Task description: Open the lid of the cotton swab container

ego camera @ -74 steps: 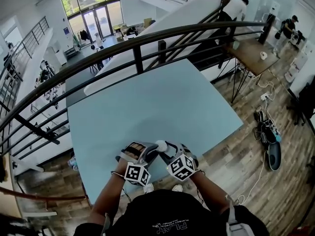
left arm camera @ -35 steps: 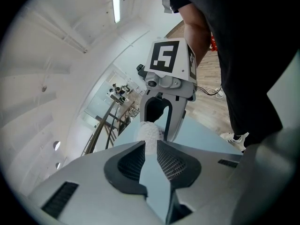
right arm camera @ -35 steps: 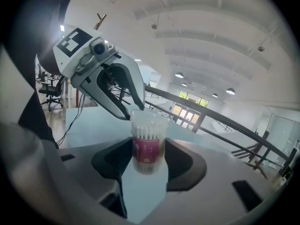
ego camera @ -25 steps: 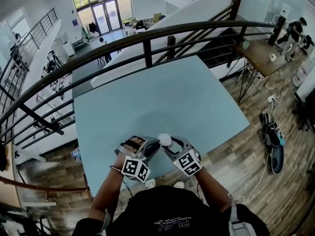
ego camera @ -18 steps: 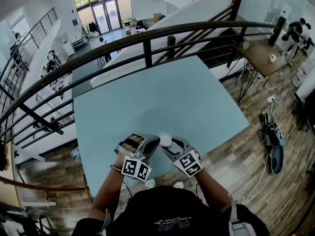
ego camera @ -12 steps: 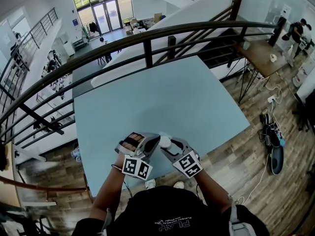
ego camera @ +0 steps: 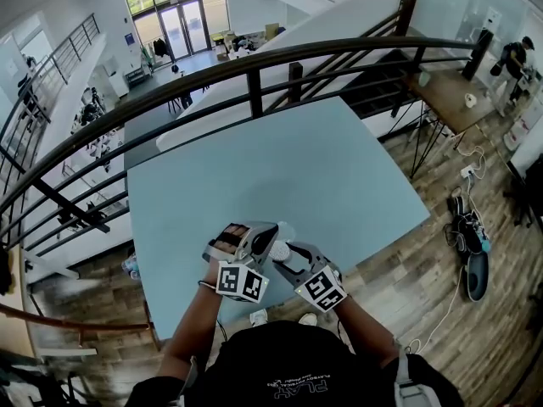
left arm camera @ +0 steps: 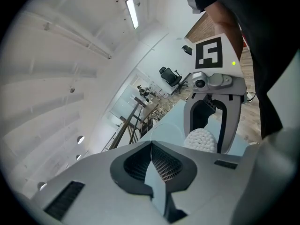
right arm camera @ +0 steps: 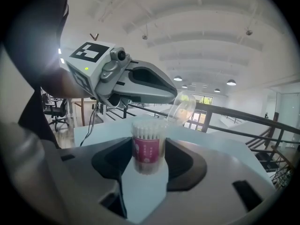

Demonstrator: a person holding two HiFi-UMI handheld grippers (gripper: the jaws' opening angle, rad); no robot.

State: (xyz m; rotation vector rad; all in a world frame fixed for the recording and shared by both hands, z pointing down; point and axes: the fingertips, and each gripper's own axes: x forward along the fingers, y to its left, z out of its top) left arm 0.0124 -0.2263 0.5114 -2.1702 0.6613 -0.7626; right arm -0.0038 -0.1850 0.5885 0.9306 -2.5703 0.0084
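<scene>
The cotton swab container [right arm camera: 149, 146], a clear tub with a red label and packed white swab tips, stands upright between the jaws of my right gripper [right arm camera: 149, 159], which is shut on it. The swab tips [left arm camera: 201, 139] show uncovered between that gripper's fingers [left arm camera: 190, 125]. My left gripper [right arm camera: 174, 97] reaches in from the left with its jaws shut on the clear lid [right arm camera: 183, 108], which is tilted up behind and above the tub's rim. In the head view both grippers meet over the near edge of the table, left gripper [ego camera: 265, 242] and right gripper [ego camera: 284, 255], with the container [ego camera: 280, 250] between them.
The pale blue table [ego camera: 280, 159] stretches ahead with a dark railing [ego camera: 254, 66] behind its far edge. Wooden floor [ego camera: 424, 253] lies to the right, with cables and shoes on it. The person's forearms run down to the frame's bottom.
My left gripper has shut at the container's top and shifted right and up, and the lid now stands tilted off the rim. The right gripper keeps holding the tub.
</scene>
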